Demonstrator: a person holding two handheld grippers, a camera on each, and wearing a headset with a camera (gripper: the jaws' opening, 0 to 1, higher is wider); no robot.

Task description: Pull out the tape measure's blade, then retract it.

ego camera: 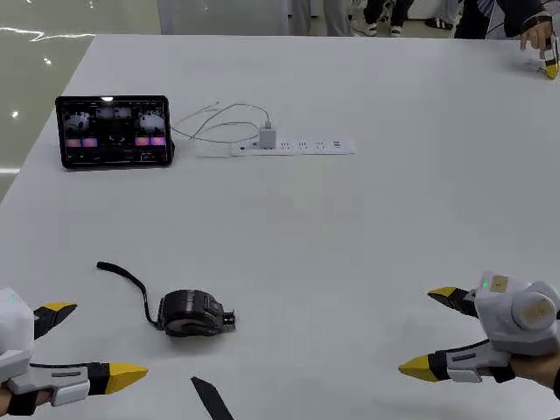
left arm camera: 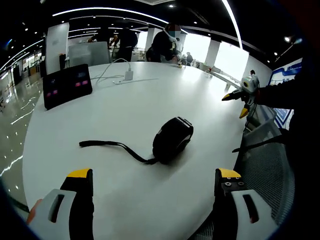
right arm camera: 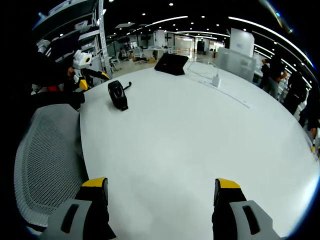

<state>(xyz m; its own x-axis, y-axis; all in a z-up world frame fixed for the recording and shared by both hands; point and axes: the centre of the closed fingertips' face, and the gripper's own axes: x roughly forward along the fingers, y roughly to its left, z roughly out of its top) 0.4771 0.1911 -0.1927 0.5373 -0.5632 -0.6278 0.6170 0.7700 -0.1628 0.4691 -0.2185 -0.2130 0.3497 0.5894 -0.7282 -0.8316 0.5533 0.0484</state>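
Near the spread left gripper (ego camera: 101, 341), tape measure (ego camera: 194, 313), well apart from spread right gripper (ego camera: 418, 331).

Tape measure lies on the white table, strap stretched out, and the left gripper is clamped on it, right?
No. The tape measure lies on the table, strap stretched out, but the left gripper is open and apart from it, as the left gripper view shows.

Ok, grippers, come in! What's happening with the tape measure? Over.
Left gripper open, empty. Right gripper open, empty. Tape measure lying on the table nearer the left one, blade not out. Nothing between grippers and tape measure.
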